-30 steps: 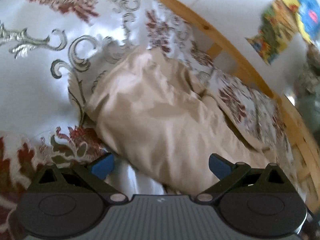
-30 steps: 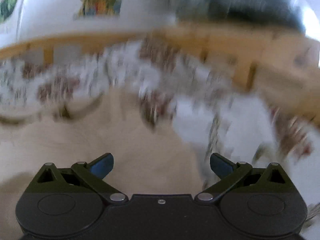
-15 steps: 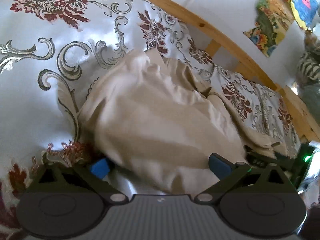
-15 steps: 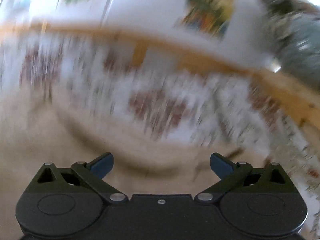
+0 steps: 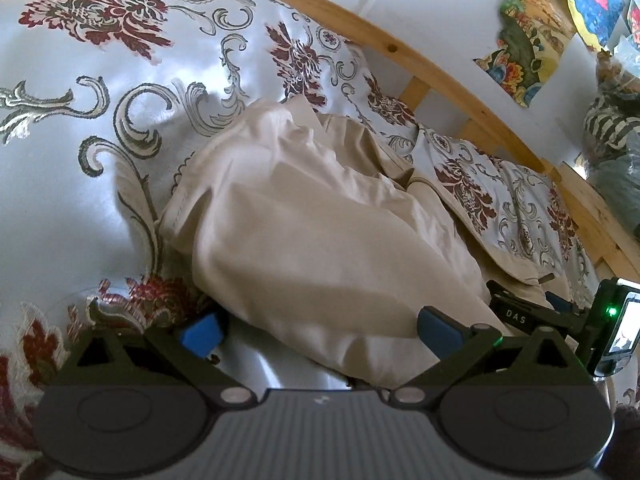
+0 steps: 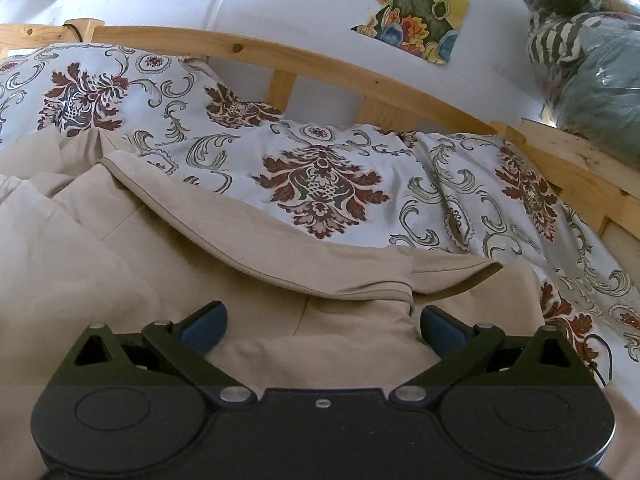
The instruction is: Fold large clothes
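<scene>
Right wrist view has gone from heavy blur half a second ago to sharp, so that hand has stopped swinging and settled low over the bed [image 6: 328, 168], whose floral cover fills the upper middle of the frame under the wooden rail [image 6: 304, 62]. The beige garment [image 6: 120, 264] spreads across the lower left, a seamed edge [image 6: 280, 276] running diagonally to lower centre. In the left view the same garment [image 5: 320, 232] sits heaped mid-frame, more bunched than a second ago. I judge the repositioning over and a fresh grasp near that seam due next. The right tool [image 6: 323, 322] gapes wide with cloth between its blue pads [image 6: 204, 322], gripping nothing. The left tool [image 5: 318, 328] is equally wide open and empty, its left pad [image 5: 200, 334] now pressed down by the garment's lower edge.
</scene>
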Available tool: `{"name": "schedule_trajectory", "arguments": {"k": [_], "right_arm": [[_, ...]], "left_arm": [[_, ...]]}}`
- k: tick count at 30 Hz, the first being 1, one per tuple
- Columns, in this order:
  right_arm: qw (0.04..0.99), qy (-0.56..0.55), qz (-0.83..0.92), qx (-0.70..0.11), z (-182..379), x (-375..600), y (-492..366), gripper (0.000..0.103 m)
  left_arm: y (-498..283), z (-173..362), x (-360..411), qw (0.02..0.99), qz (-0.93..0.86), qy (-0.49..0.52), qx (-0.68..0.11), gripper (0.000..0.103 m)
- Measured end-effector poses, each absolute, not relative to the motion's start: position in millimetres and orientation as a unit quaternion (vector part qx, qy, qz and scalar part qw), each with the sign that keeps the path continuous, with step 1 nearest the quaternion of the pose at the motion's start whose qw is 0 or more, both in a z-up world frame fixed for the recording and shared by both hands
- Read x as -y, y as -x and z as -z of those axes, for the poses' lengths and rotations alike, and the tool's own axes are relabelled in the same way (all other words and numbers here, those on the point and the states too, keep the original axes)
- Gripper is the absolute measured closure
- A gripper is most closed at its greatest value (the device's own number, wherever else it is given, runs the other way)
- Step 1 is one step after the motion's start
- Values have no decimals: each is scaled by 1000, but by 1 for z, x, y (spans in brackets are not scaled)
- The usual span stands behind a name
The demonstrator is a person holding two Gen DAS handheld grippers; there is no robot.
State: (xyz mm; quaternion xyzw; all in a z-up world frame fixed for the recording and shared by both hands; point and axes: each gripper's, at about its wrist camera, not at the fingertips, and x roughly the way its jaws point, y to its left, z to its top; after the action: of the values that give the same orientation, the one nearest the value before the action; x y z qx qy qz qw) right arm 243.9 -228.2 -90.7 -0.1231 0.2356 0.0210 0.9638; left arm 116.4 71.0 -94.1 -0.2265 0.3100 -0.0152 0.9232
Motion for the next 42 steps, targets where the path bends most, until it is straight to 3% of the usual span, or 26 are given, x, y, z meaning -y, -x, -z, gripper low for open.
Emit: {"name": "schedule_trajectory", "arguments": {"k": [18, 24, 28, 31, 36, 37, 39, 42], "right_arm": [[966, 122, -19, -227, 88, 230, -239, 1], [992, 47, -41, -110, 55, 254, -216, 1], [980, 87, -6, -176, 59, 247, -260, 1], [954, 93, -33, -282, 85, 243, -284, 1], [955, 106, -38, -273, 86, 238, -275, 1], [955, 110, -36, -272, 86, 237, -271, 1], [958, 113, -33, -263, 86, 234, -255, 1], [966, 128, -29, -221, 87, 230, -230, 1]], "left_arm": [[-129, 92, -76, 915, -3, 263, -305, 0], [-131, 91, -75, 918, 10, 242, -315, 0], [-133, 90, -75, 916, 9, 240, -322, 0], [-134, 90, -73, 917, 5, 236, -322, 0], [-142, 86, -73, 905, -28, 272, -325, 0], [-143, 86, -74, 903, -37, 286, -319, 2], [-144, 84, -72, 901, -59, 301, -307, 15], [-146, 78, -64, 906, -84, 286, -299, 52]]}}
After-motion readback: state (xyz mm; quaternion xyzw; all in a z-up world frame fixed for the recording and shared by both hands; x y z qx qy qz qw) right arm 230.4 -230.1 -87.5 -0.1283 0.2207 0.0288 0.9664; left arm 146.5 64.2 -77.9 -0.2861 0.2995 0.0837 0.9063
